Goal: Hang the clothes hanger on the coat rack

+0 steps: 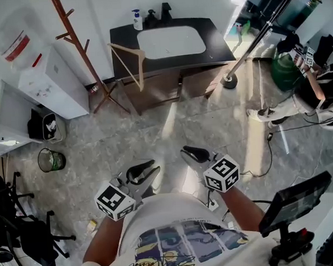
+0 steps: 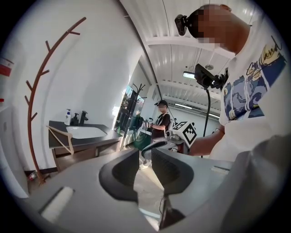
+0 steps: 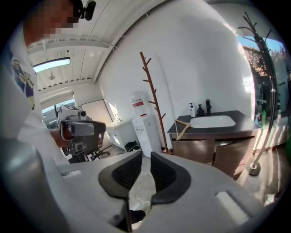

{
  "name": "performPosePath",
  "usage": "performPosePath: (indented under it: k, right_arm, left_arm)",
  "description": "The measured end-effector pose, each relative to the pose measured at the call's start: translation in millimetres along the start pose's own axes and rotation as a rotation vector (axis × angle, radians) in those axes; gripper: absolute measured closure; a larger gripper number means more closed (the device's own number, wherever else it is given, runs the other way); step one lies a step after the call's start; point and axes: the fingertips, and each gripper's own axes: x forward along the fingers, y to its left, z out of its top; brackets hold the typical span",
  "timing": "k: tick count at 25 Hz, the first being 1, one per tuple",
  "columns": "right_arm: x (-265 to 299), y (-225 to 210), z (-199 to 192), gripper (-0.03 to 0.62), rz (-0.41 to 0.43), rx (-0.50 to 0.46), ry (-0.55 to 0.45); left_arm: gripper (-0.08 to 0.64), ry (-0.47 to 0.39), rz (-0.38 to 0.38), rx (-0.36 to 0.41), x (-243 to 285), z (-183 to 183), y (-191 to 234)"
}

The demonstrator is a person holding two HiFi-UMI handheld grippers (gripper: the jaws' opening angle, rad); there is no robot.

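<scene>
Clothes hanger (image 1: pixel 128 50) on counter (image 1: pixel 214 44) edge, well ahead; left hand-held gripper (image 1: pixel 150 169) and right hand-held gripper (image 1: pixel 186 152) slightly parted, empty.

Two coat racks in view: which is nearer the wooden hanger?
The brown wooden branch-shaped coat rack, by the black sink counter's left end where the light wooden clothes hanger leans; the dark metal pole rack stands past its right end.

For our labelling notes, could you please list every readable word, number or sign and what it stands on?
Nothing is legible.
T-shirt: cursive word, too blurred to read.
Water bottle: red label, too small.
Soap bottle: label too small.
</scene>
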Motion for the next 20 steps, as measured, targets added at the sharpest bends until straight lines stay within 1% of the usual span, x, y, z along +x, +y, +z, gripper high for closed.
performPosePath:
  k: [3,5,7,11,13,17,20]
  right_arm:
    - [45.5,-16.9,15.9,0.514,-0.049,0.007,0.029]
    - [80.0,-31.0,25.4,0.495,-0.082,0.044,0.035]
    - [113.7,-45.1,34.4,0.491,-0.116,0.087,0.036]
    - [177.7,-75.3,53.1,0.475,-0.180,0.126,0.054]
    - [205.0,-93.0,62.1,0.472,-0.198,0.161,0.058]
    - [250.5,-135.8,75.0,0.472,-0.218,0.261,0.052]
    - [286.2,-172.2,71.9,0.472,-0.243,0.321,0.094]
  left_arm:
    - [0.471,-0.002,-0.014,0.020,-14.1,16.5,39.0]
    - [0.471,0.012,-0.013,0.029,-27.5,21.6,67.4]
    - [0.471,0.030,-0.007,0.034,-42.4,25.0,94.3]
    - [0.471,0.056,0.019,0.035,-65.4,34.2,142.6]
    - [0.471,0.054,0.029,0.023,-69.2,36.8,163.0]
    - [0.471,0.043,0.053,-0.008,-63.4,48.3,198.1]
    - [0.471,0.046,0.066,-0.032,-50.5,57.1,230.0]
